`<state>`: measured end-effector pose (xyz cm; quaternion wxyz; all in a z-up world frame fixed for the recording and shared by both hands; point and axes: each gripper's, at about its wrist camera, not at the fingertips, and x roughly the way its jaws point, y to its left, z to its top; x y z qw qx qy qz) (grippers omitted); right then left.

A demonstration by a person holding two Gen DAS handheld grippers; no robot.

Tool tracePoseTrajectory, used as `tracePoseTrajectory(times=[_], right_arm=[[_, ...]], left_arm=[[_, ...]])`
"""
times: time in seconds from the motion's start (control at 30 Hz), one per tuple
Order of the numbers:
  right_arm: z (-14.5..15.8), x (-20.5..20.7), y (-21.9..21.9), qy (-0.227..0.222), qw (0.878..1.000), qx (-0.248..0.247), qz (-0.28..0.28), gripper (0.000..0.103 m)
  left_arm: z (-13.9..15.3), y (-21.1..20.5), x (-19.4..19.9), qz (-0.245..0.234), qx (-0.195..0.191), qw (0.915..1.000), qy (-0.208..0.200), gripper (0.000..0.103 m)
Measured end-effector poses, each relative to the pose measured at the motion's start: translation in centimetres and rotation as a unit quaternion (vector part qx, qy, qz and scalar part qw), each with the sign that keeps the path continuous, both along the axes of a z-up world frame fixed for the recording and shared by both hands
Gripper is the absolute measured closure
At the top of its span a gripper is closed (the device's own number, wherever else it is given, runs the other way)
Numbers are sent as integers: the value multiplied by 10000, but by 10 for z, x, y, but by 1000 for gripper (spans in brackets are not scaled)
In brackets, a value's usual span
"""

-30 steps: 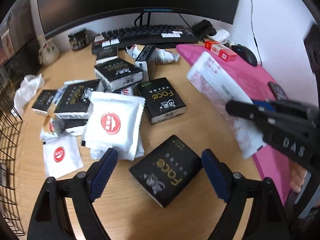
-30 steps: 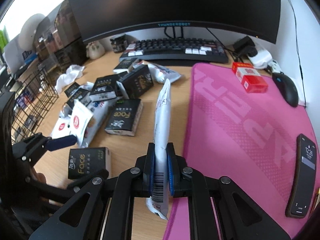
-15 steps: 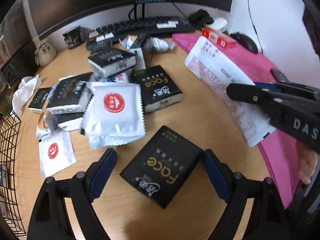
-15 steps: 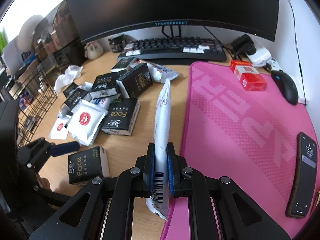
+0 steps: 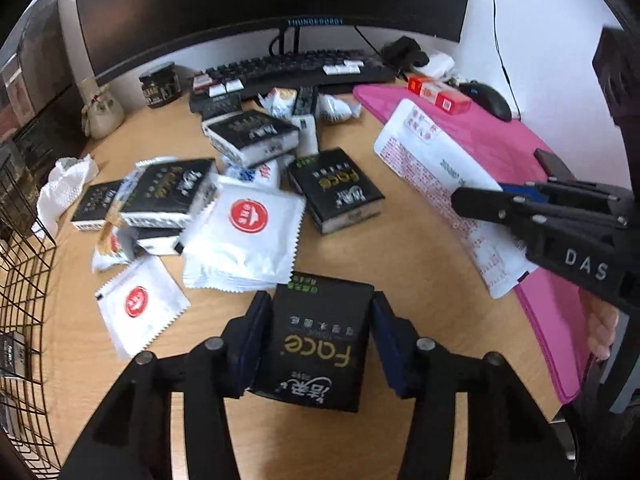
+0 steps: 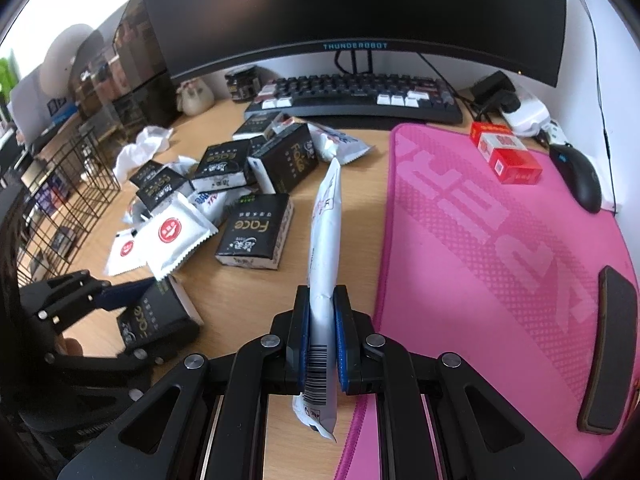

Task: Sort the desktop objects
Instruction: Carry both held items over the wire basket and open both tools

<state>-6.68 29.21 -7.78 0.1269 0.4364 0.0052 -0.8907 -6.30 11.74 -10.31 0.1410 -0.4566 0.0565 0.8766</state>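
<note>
A black "Face" tissue pack (image 5: 316, 344) sits between the blue pads of my left gripper (image 5: 320, 306). The jaws are closing and both pads touch its sides. In the right wrist view the same pack (image 6: 156, 316) shows tilted at the lower left. My right gripper (image 6: 322, 312) is shut on a long white packet (image 6: 326, 224) held on edge above the wooden desk (image 6: 240, 296). From the left wrist view, that packet (image 5: 432, 168) and the right gripper (image 5: 496, 200) are at the right. More black tissue packs (image 5: 336, 192) and white sachets with red logos (image 5: 248, 224) lie in a pile behind.
A black wire basket (image 5: 24, 280) stands at the left edge. A pink mat (image 6: 480, 240) covers the right side, with a phone (image 6: 608, 364), a red box (image 6: 508, 152) and a mouse (image 6: 580, 180) on it. A keyboard (image 6: 352, 100) and a monitor (image 6: 352, 12) stand behind.
My left gripper has come forward over the nearest black pack and narrowed its jaws onto its sides. The right gripper and its white packet have stayed where they were.
</note>
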Motion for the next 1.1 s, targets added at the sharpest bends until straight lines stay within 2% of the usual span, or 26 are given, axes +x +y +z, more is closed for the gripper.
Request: tracePoseTrajectory(times=[0.4,0.57,0.7,0.83,0.97,1.1], right_arm=[[37,17,-21,411,9989,-71,217,92],[65,22,-57,696,9958,-155,580,92],[88,22,-113,895,9885,-269,1185,92],[108,22,-191,1014,9740,-451,1977,92],[118,20,-262,952,9593,-613,2586,92],[113,21,-322,784,9480,-709,3003,92]], left_arm=[[59,-33,13,277,103,9970,710,49],[93,-75,24,685,216,9914,1097,49],[118,-128,34,1278,236,9817,1391,49],[133,-197,48,2053,246,9656,1578,49],[134,-256,60,2692,253,9497,1582,49],[122,-302,64,3133,262,9384,1437,49]])
